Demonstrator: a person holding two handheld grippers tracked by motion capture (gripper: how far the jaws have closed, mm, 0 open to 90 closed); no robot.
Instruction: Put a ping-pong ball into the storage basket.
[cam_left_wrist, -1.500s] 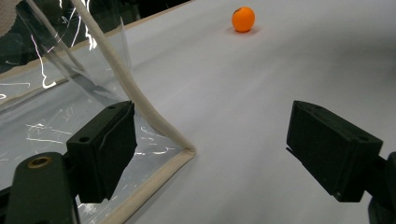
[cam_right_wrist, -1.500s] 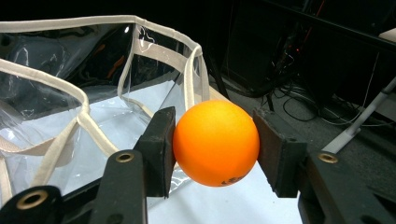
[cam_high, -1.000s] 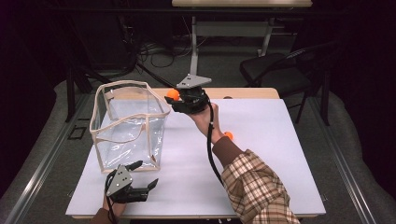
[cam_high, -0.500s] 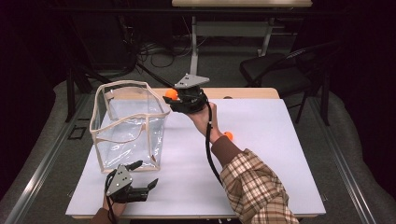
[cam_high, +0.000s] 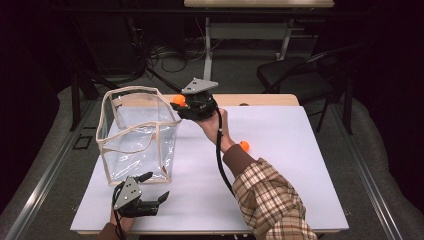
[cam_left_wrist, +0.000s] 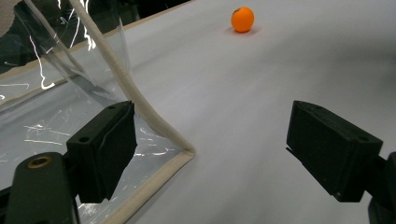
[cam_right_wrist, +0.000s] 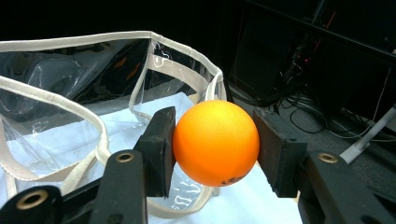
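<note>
White surface (cam_high: 280, 175), dark room behind: cables, chair (cam_high: 295, 75), second desk beyond. Item: orange ball (cam_right_wrist: 215, 142), pinched in right tongs (cam_high: 181, 102) just beside clear bag's (cam_high: 137, 132) far rim. Risk: ball released short of the rim bounces off the soft, sagging edge. Second ball (cam_high: 244, 145) lies right of bag. Left tongs (cam_left_wrist: 224, 154) spread, empty, at bag's near corner.

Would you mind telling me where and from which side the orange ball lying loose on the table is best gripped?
Grip the loose orange ball across its widest middle, coming straight down from above. It is round and smooth, so pads set off-centre would likely squeeze it out. It rests alone on the white table, so both sides are free; the person's sleeve lies just on its near side.
</note>
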